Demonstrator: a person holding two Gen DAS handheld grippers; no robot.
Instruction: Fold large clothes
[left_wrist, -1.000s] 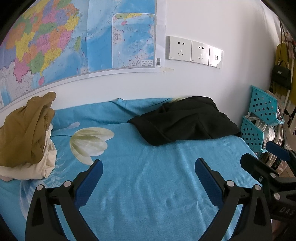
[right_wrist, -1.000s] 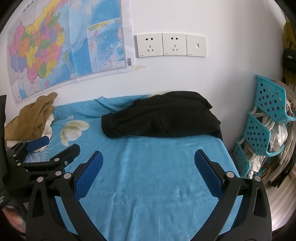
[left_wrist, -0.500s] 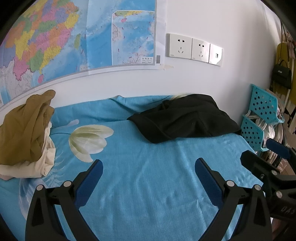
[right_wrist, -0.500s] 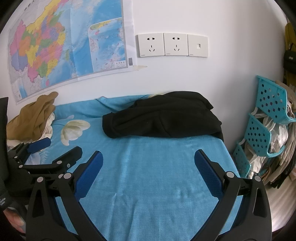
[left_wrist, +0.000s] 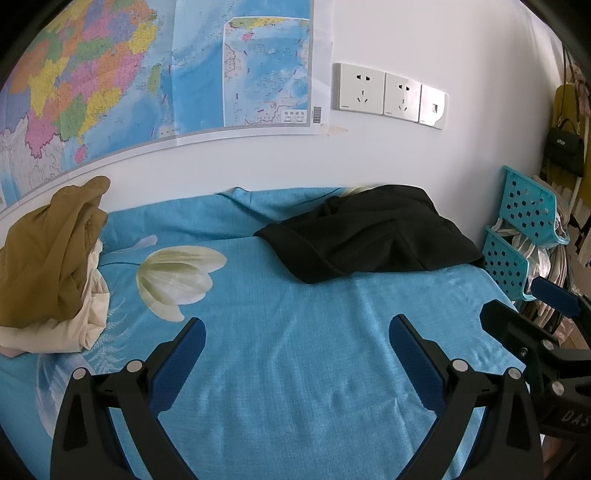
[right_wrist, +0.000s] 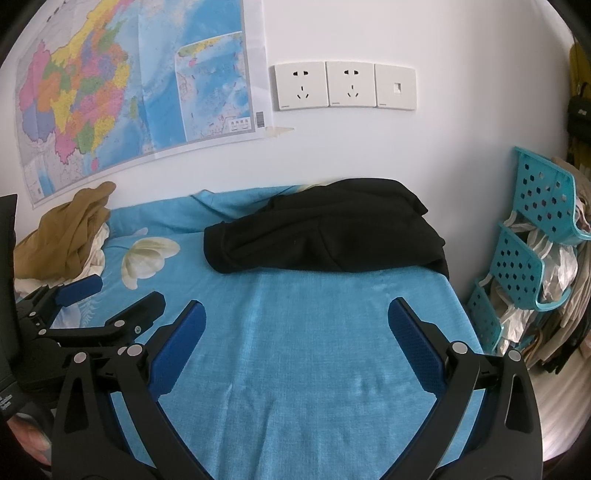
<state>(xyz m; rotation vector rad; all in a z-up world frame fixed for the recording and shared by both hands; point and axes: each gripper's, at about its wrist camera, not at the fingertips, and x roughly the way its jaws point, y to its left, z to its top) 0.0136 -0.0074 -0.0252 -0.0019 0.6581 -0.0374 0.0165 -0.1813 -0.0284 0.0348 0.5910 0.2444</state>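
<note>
Soft matte black garment (left_wrist: 373, 240) bunched at 1 o'clock against the wall on the woven blue sheet (left_wrist: 295, 369), left gripper (left_wrist: 295, 332) and right gripper (right_wrist: 295, 314) both spread wide, empty, ribbed blue pads, glossy map (left_wrist: 147, 74) at 11 o'clock, print unreadable.

Hidden and cropped

Your wall map (left_wrist: 129, 74) runs off-frame; black garment (right_wrist: 325, 229) covers a pale item; map print too small to read.

Black garment (left_wrist: 373, 236) bunched at bed's far edge; brown/cream pile (left_wrist: 48, 258) far left
</note>
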